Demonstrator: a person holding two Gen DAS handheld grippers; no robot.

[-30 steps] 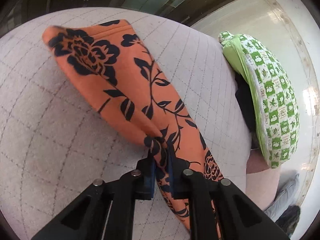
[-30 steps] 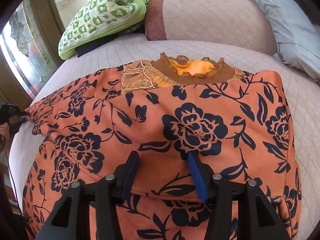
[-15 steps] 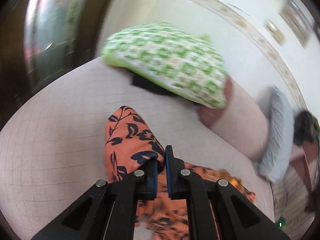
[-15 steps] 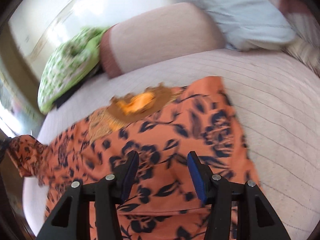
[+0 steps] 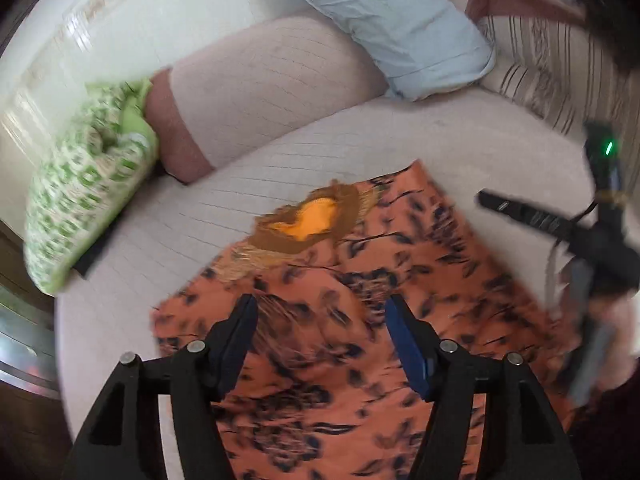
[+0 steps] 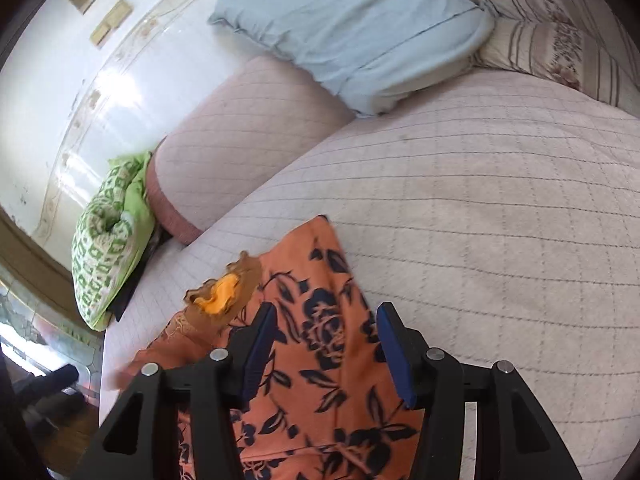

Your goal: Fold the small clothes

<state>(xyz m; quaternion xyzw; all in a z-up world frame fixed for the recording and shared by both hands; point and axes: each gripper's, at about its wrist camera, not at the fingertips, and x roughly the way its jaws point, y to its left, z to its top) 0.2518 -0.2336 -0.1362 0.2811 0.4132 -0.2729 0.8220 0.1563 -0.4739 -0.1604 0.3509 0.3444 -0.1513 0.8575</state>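
The orange floral garment lies spread on the quilted bed cover, its brown collar toward the bolster. The left gripper hangs above the cloth; its jaws have just been opening and stand apart, gripping nothing. The right gripper is likewise parted over the garment; the pads appear clear of the fabric, though blur limits certainty. A green patterned cushion lies beside the bolster.

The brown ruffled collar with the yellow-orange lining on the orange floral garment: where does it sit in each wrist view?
Left wrist: brown ruffled collar at centre, above the tongs.
Right wrist: collar lower left, beside the left finger.
Shared landmark: green-and-white patterned cushion, left of the collar in both.
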